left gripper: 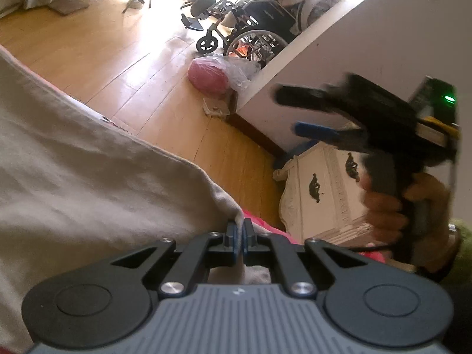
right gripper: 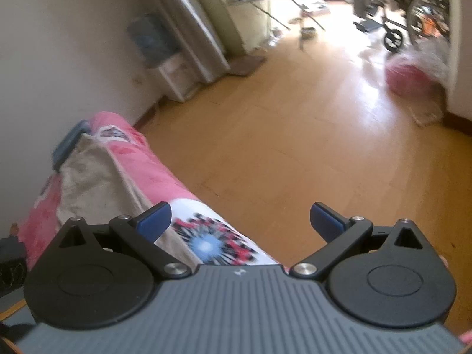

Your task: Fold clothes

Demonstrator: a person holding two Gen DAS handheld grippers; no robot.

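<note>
While your left gripper (left gripper: 243, 230) has its blue pads pressed together on a corner of the beige garment (left gripper: 88, 177), that cloth spreads away to the left of its view in a broad, creased sheet, and a strip of pink bedspread (left gripper: 274, 230) shows just right of the pinched corner. Behind the cloth you have the wooden floor (left gripper: 132, 53), with a pink bundle in a clear plastic bag (left gripper: 212, 76) lying near the foot of a white wall (left gripper: 339, 47) and a wheelchair (left gripper: 244, 29) parked beyond it. Further right stands a white cabinet with dark handles (left gripper: 318, 188), and at the right edge your right gripper (left gripper: 298, 112) is blurred, its two fingers held apart, with your hand (left gripper: 392, 206) wrapped round its handle.

In the right wrist view, the beige garment (right gripper: 88, 183) lies at the left on the pink bedspread (right gripper: 153, 174), beside a grey-blue thing (right gripper: 69, 143) at the bed's far end that you cannot make out. Your right gripper (right gripper: 240, 221) has its blue pads wide apart with nothing between them, hanging over the bed edge and the floor (right gripper: 295, 147). The curtain (right gripper: 188, 29) hangs at the back, and the wheelchair (right gripper: 413, 14) and the pink bundle (right gripper: 410, 79) sit at the far right
</note>
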